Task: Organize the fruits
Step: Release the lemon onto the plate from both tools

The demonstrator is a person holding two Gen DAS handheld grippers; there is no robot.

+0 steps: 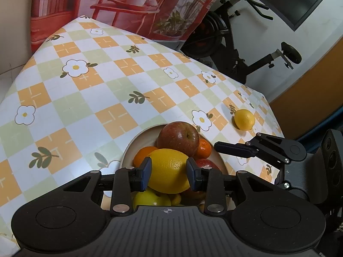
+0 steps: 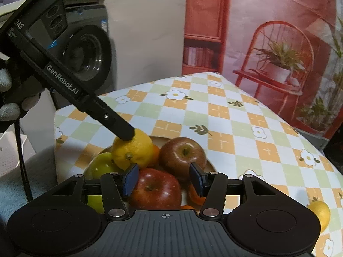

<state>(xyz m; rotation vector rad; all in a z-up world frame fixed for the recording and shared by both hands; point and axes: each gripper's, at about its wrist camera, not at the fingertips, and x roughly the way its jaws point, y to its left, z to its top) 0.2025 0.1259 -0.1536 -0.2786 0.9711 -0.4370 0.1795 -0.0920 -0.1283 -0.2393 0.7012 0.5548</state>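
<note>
My left gripper (image 1: 169, 172) is shut on a large yellow lemon (image 1: 169, 171), held over the pile in the beige bowl (image 1: 128, 147). From the right wrist view, one of its fingers (image 2: 120, 126) presses on that lemon (image 2: 133, 150). The bowl holds a dark red apple (image 1: 178, 138), oranges (image 1: 203, 148) and a green apple (image 2: 100, 165). My right gripper (image 2: 164, 178) hovers over the bowl (image 2: 211, 166) with its jaws opening. A red apple (image 2: 155, 189) lies below and between its pads, untouched. A second lemon (image 1: 244, 120) sits on the checked tablecloth (image 1: 85, 98), right of the bowl.
An exercise bike (image 1: 235, 42) stands beyond the table's far right edge. A washing machine (image 2: 90, 53) and a white basket (image 2: 8, 154) stand off the table's left side. A gloved hand (image 2: 8, 98) holds the left gripper. A printed backdrop (image 2: 268, 42) hangs behind.
</note>
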